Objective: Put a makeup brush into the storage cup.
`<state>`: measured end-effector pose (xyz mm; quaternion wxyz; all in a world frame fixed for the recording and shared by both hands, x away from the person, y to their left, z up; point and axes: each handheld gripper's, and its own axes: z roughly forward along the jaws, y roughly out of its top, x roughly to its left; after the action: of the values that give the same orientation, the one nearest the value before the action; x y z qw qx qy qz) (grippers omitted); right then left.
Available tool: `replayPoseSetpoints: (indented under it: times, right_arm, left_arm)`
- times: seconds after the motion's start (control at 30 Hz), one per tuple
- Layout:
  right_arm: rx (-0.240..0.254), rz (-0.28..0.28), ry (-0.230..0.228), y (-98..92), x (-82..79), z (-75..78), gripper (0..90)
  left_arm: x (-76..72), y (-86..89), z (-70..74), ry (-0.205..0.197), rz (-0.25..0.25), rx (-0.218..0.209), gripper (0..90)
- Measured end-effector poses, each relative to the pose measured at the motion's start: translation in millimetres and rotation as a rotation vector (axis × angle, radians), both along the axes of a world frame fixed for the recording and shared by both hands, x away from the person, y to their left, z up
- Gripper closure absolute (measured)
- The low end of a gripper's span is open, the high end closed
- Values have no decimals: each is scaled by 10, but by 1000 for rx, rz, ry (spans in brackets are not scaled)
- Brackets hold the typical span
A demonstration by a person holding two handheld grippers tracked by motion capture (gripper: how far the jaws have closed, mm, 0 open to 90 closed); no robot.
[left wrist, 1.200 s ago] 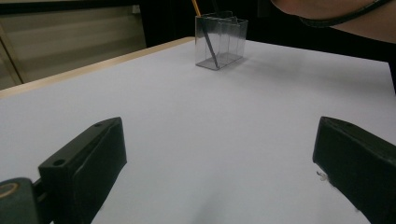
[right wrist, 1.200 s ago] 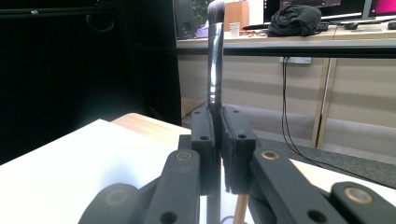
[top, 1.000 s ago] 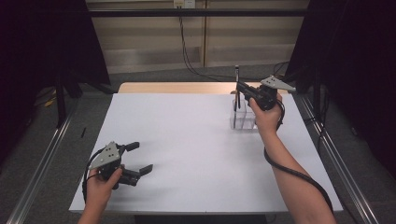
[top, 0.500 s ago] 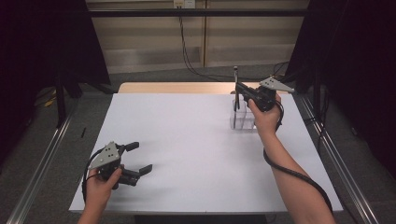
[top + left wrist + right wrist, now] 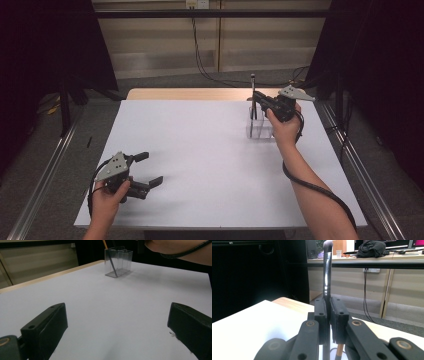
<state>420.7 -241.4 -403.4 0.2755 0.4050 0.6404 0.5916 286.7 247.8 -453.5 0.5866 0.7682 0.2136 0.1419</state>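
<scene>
both jaws of the right gripper [image 5: 327,315] pinch the brush [image 5: 327,270] — upright.

No visible change since the earlier pictures. Right gripper [image 5: 258,98] in the same spot above the clear holder [image 5: 261,131], clamped just as before on the handle of the makeup brush [image 5: 252,84], with the brush equally upright and its bristles on top. Left gripper [image 5: 150,168] in the same place at the near left of the table [image 5: 200,150], jaws as wide apart as before and nothing between them. At most a hair's wobble of the right hand, too slight to call a move.
</scene>
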Motion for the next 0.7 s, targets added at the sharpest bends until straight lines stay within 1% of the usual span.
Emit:
replayPoseSetpoints:
  times: [0.2,0.23,0.43,0.7]
  right_arm:
    - [4,1,1,-3,-17,-13,845]
    - [-3,1,1,-6,-21,-17,845]
    - [-3,4,2,-10,-35,-25,845]
    - [-18,10,4,-9,-59,-21,845]
  left_arm:
    - [-2,0,2,-1,2,1,28]
    - [-3,1,2,-1,2,1,28]
    - [-2,-3,1,-1,-1,1,28]
    - [-4,0,6,-1,2,4,28]
